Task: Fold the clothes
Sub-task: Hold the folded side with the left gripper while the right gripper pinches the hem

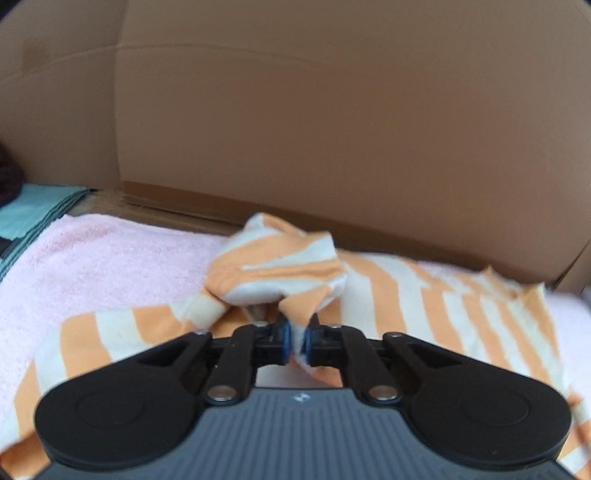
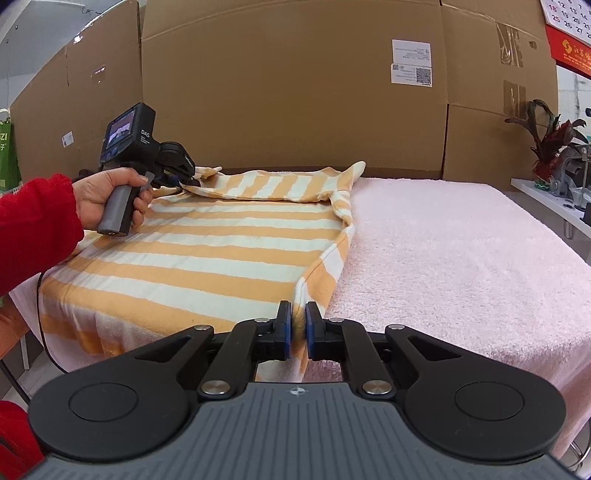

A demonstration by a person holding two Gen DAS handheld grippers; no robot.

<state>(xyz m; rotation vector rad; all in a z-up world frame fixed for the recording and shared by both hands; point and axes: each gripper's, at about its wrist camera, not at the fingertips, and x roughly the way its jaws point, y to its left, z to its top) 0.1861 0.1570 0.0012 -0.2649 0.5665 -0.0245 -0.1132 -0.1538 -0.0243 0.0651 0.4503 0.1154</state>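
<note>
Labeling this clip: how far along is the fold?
Done: striped shirt lies spread on the pink towel, with one side already turned in at the far edge. In hand: left gripper and right gripper each pinch shirt fabric. Left: most of the folding; no compact stack yet.

A pink towel (image 2: 443, 240) covers the tabletop, its fluffy pile bare on the right half and hanging over the near edge. Behind the towel stands a wall of brown cardboard boxes (image 2: 295, 92); one box carries a white shipping label (image 2: 411, 62) high above the towel's far edge. Above and right of the boxes hangs a red calendar (image 2: 569, 29). Right of the towel, a white shelf (image 2: 546, 199) holds a red-leaved plant (image 2: 550, 144). Far left of the towel stands a green bag (image 2: 7, 155). In the left wrist view, a teal cloth (image 1: 33, 210) lies beyond the towel's left corner.
</note>
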